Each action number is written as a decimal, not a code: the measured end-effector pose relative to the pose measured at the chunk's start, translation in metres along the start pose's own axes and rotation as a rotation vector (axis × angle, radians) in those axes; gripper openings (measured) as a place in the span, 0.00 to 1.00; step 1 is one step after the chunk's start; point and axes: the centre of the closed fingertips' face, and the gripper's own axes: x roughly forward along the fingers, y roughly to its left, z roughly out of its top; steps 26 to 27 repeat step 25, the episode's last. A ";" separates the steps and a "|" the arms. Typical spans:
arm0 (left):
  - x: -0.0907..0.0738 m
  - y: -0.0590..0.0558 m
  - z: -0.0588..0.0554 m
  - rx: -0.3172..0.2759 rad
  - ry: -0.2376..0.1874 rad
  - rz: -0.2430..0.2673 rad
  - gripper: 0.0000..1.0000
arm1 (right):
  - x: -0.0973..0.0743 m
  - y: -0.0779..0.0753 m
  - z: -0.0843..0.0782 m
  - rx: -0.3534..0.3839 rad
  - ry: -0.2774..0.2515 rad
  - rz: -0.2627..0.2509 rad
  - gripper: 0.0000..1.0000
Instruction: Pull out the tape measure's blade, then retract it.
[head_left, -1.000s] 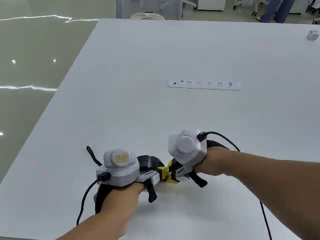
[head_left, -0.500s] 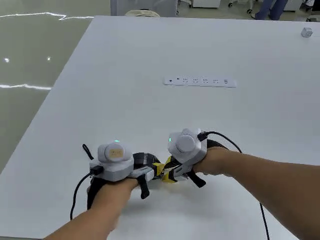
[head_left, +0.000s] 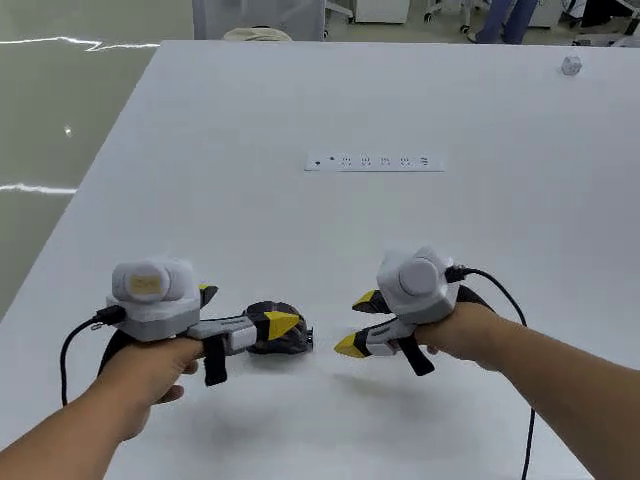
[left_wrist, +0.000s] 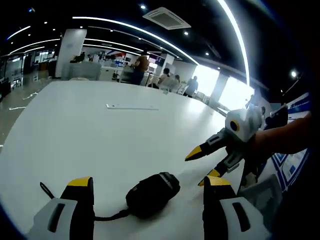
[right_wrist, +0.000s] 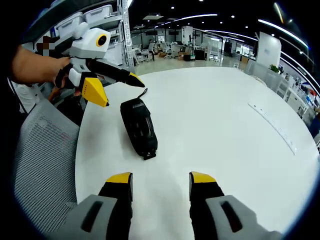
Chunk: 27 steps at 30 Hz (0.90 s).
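Note:
The black tape measure (head_left: 291, 340) lies on the white table (head_left: 300, 230), and no blade shows out of it. My left gripper (head_left: 250, 308) is open, with one yellow tip over the case's left side. In the left gripper view the tape measure (left_wrist: 152, 192) rests between the wide jaws of the left gripper (left_wrist: 147, 182), touching neither. My right gripper (head_left: 353, 323) is open just right of the case, apart from it. In the right gripper view the tape measure (right_wrist: 139, 127) lies ahead of the right gripper (right_wrist: 161, 179), and the left gripper (right_wrist: 121, 93) sits beyond.
A white power strip (head_left: 365, 161) lies farther back on the table. A small grey object (head_left: 571, 65) sits at the far right corner. The table's left edge drops to a glossy floor (head_left: 50, 150). A mesh chair (right_wrist: 40, 150) stands by the near edge.
Both grippers were close together at the tape measure. They have drawn apart, left to the left and right to the right, and the tape measure now lies free on the table.

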 end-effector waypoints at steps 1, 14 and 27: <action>-0.004 0.002 -0.003 0.018 0.004 -0.001 0.88 | -0.005 -0.001 -0.003 0.014 -0.008 -0.013 0.48; -0.068 0.042 -0.044 0.044 -0.002 0.040 1.00 | -0.082 -0.001 -0.060 0.175 -0.097 -0.178 0.70; -0.119 0.057 -0.036 0.064 -0.071 0.057 1.00 | -0.167 -0.011 -0.107 0.270 -0.139 -0.333 0.86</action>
